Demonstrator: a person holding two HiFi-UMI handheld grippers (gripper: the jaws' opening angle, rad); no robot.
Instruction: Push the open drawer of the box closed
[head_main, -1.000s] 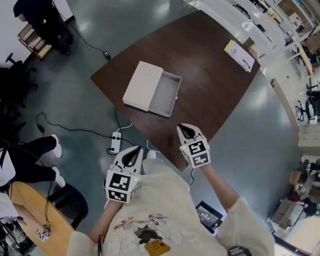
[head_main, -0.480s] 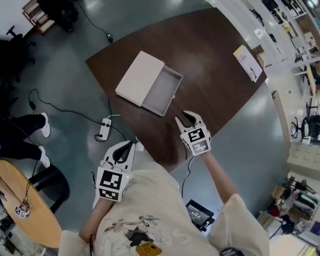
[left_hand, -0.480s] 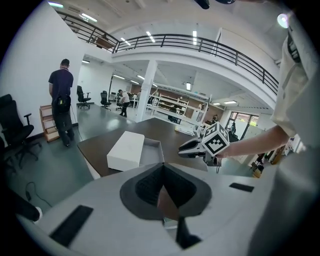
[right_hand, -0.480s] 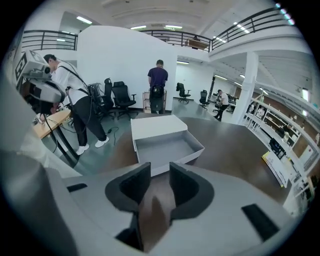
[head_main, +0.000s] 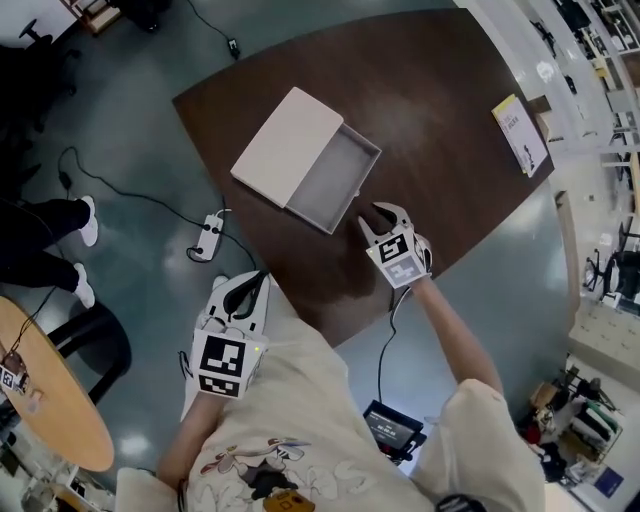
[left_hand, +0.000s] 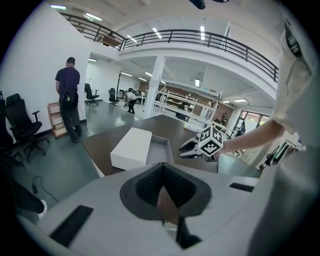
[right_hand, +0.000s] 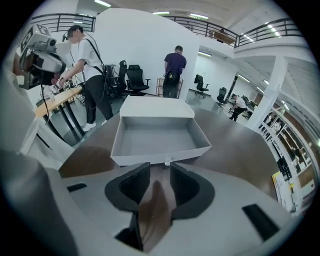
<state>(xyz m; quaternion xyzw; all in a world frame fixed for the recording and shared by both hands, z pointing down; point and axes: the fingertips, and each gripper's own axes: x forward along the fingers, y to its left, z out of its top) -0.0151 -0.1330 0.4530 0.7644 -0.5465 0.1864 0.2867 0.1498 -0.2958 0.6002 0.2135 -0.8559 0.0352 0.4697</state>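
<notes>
A flat white box (head_main: 290, 145) lies on the dark brown table (head_main: 440, 90), its grey drawer (head_main: 335, 185) pulled out toward me and empty. My right gripper (head_main: 383, 218) hovers just short of the drawer's front wall. Its jaws are opening and nothing is between them. In the right gripper view the drawer front (right_hand: 155, 154) with its small knob (right_hand: 168, 161) fills the space just ahead of the right gripper (right_hand: 159, 185). My left gripper (head_main: 245, 292) hangs off the table's near edge, over the floor, jaws shut and empty. It looks at the box (left_hand: 131, 147) from a distance.
A yellow-and-white carton (head_main: 522, 132) lies at the table's far right. On the floor left of the table are a power strip (head_main: 208, 238) and cables. A person's legs (head_main: 45, 240) and a round wooden table (head_main: 55, 400) are at the left. People stand beyond the box (right_hand: 172, 70).
My right gripper has moved forward over the table to the drawer's front, and its jaws have gone from shut to spread. The left gripper has stayed low by my body.
</notes>
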